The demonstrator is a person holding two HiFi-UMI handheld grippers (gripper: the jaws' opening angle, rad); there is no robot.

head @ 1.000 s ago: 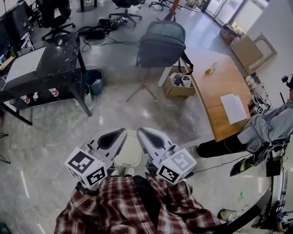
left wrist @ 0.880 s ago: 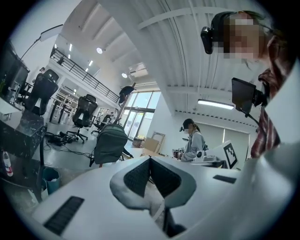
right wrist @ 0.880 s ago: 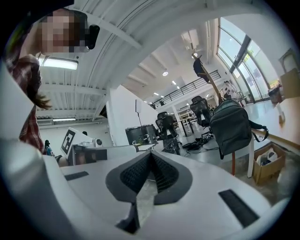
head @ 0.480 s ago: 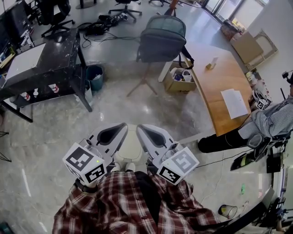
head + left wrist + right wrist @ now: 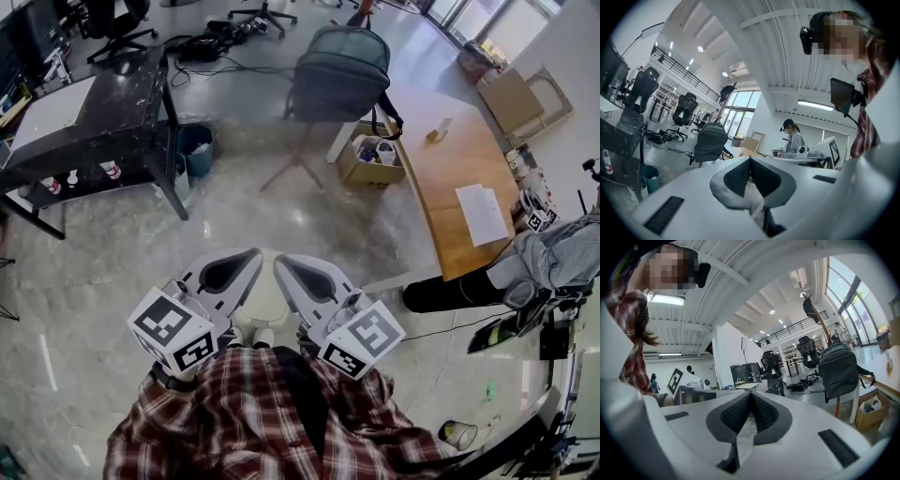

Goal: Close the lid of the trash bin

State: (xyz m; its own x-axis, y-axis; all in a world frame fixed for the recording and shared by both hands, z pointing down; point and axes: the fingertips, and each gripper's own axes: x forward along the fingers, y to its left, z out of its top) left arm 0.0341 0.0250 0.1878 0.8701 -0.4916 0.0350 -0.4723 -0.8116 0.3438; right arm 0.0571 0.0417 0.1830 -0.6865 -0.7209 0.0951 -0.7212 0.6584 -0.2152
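Holds left gripper [image 5: 246, 261] and right gripper [image 5: 286, 267] side by side, jaws of each pressed together on nothing, just over what seems the pale trash bin [image 5: 265, 298] at the feet. Looks like light, stiff plastic. Best pressed down gently at the free edge of its top, not pinched.

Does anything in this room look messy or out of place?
A loose tangle of black cables sprawls on the floor, and an open cardboard box of odds and ends sits by the wooden table. Nothing looks spilled or broken.
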